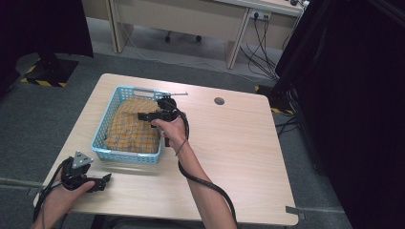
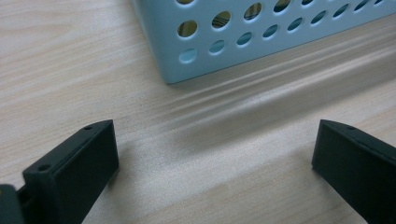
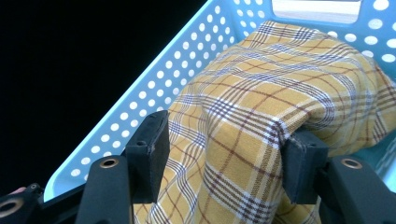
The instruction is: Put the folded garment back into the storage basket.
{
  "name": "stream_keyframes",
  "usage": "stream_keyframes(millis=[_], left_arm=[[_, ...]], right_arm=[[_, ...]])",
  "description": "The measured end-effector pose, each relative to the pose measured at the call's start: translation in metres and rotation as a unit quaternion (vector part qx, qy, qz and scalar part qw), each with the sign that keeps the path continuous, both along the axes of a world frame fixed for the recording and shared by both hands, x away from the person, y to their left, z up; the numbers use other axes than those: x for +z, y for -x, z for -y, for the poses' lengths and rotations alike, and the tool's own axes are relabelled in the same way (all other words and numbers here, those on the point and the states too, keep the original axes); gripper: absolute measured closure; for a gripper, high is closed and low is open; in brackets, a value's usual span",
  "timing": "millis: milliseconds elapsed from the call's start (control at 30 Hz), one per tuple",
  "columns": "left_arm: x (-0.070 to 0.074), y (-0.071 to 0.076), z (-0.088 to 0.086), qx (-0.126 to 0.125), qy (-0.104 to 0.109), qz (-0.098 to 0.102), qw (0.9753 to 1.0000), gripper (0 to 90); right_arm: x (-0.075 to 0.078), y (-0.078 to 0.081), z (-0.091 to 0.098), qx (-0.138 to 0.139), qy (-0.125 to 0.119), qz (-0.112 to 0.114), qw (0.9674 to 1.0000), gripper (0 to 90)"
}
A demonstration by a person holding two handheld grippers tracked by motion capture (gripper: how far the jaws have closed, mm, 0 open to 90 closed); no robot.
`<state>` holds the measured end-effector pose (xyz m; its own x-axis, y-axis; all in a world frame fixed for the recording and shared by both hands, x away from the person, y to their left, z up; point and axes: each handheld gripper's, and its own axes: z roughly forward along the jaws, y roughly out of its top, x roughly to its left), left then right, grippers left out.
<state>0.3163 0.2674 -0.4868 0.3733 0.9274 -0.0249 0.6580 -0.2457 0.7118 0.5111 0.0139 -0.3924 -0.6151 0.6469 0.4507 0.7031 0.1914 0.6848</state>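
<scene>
R gripper (image 3: 224,161) straddles the plaid cloth (image 3: 280,93) in the basket (image 1: 102,136), jaws half-open, prob. letting go; L gripper (image 1: 98,182) idle, open.

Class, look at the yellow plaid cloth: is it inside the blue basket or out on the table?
Inside. The yellow plaid cloth lies bunched within the blue basket walls, and the right gripper straddles a fold of it.

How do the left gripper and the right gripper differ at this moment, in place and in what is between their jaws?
The left gripper lies low over the bare table, outside the blue basket; the right gripper reaches into that basket. The left gripper's jaws stand wide with nothing between them; the right gripper's jaws have the yellow checked cloth between them. Both are black, and each is held in a hand.
</scene>
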Motion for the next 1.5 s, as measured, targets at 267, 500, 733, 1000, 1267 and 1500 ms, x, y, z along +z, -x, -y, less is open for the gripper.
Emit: stream_keyframes(millis=[267, 500, 733, 1000, 1267, 1500], left_arm=[[0.0, 0.0, 0.0, 0.0, 0.001, 0.0, 1.0, 0.0], [0.0, 0.0, 0.0, 0.0, 0.003, -0.001, 1.0, 0.0], [0.0, 0.0, -0.001, 0.0, -0.004, 0.004, 1.0, 0.0], [0.0, 0.0, 0.0, 0.0, -0.004, 0.004, 1.0, 0.0], [0.0, 0.0, 0.0, 0.0, -0.004, 0.004, 1.0, 0.0], [0.0, 0.0, 0.0, 0.0, -0.005, 0.004, 1.0, 0.0]], right_arm=[[0.001, -0.001, 0.006, -0.009, 0.002, -0.003, 0.9999, 34.3], [0.005, 0.0, 0.013, -0.012, 0.011, 0.008, 0.9998, 30.7], [0.009, -0.001, 0.022, -0.024, 0.008, 0.018, 0.9995, 26.2], [0.015, 0.003, 0.029, -0.028, 0.017, 0.036, 0.9988, 19.6], [0.019, 0.009, 0.036, -0.026, 0.009, 0.045, 0.9986, 15.8], [0.024, 0.016, 0.046, -0.027, 0.002, 0.063, 0.9976, 11.9]])
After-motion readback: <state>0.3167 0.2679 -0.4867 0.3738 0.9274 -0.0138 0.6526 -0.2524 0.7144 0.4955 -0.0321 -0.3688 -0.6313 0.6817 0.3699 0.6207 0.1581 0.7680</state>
